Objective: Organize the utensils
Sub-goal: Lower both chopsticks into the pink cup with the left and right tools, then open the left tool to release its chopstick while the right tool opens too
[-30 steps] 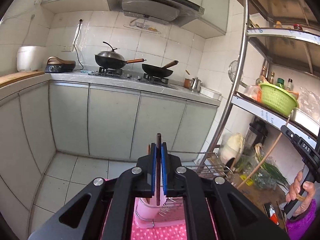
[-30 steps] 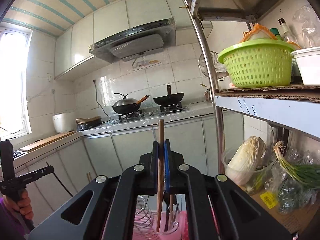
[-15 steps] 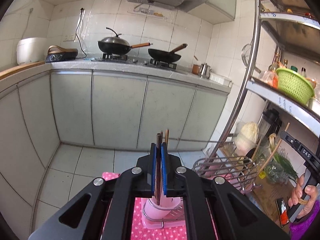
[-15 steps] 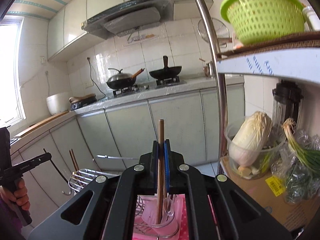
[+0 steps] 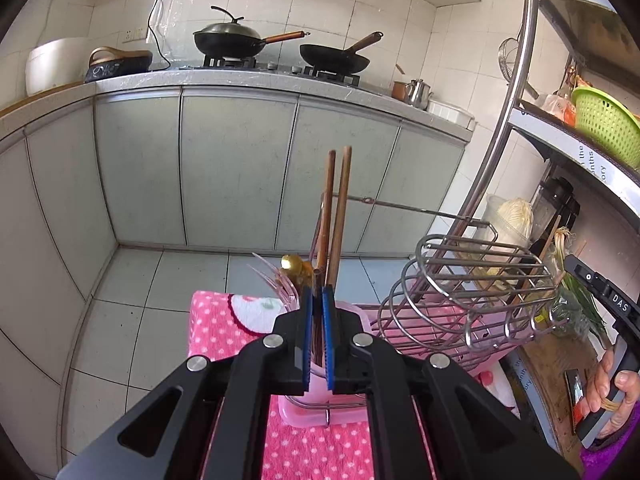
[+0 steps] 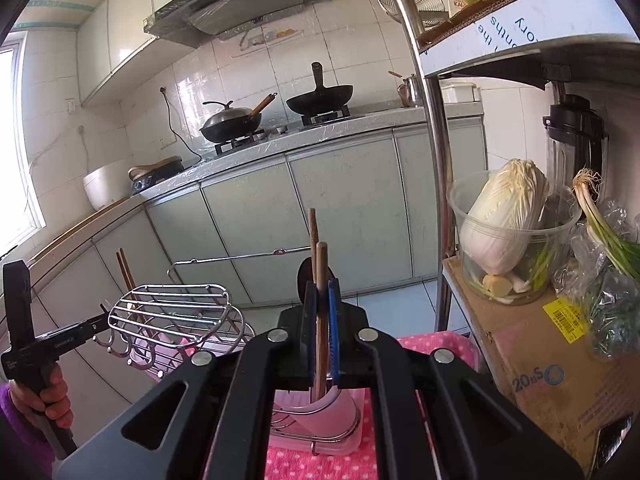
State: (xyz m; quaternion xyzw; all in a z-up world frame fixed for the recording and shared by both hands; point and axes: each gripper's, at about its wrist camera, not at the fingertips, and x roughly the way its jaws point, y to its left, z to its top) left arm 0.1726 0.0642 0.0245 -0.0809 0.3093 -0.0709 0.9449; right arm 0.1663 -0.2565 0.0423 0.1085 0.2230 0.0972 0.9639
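Note:
My left gripper (image 5: 316, 300) is shut on a dark brown chopstick (image 5: 317, 320) and holds it upright over a pink utensil cup (image 5: 352, 316). Two lighter chopsticks (image 5: 338, 208) and a gold spoon (image 5: 294, 266) stand in that cup. My right gripper (image 6: 322, 292) is shut on a light wooden chopstick (image 6: 320, 320) whose lower end reaches into a pink utensil cup (image 6: 320, 408). Another chopstick (image 6: 313, 228) and a dark spoon (image 6: 304, 276) rise behind it. The left gripper also shows at the left of the right wrist view (image 6: 100, 322).
A chrome wire dish rack (image 5: 472, 280) stands on a pink dotted cloth (image 5: 224, 320). A metal shelf unit (image 6: 432, 160) holds a cabbage tub (image 6: 508, 224), green onions and a cardboard box. Kitchen cabinets (image 5: 240, 168) and a stove with woks lie behind.
Both grippers have tilted and moved down toward the rack and cups. The cup, the cloth and the standing chopsticks now show much more fully.

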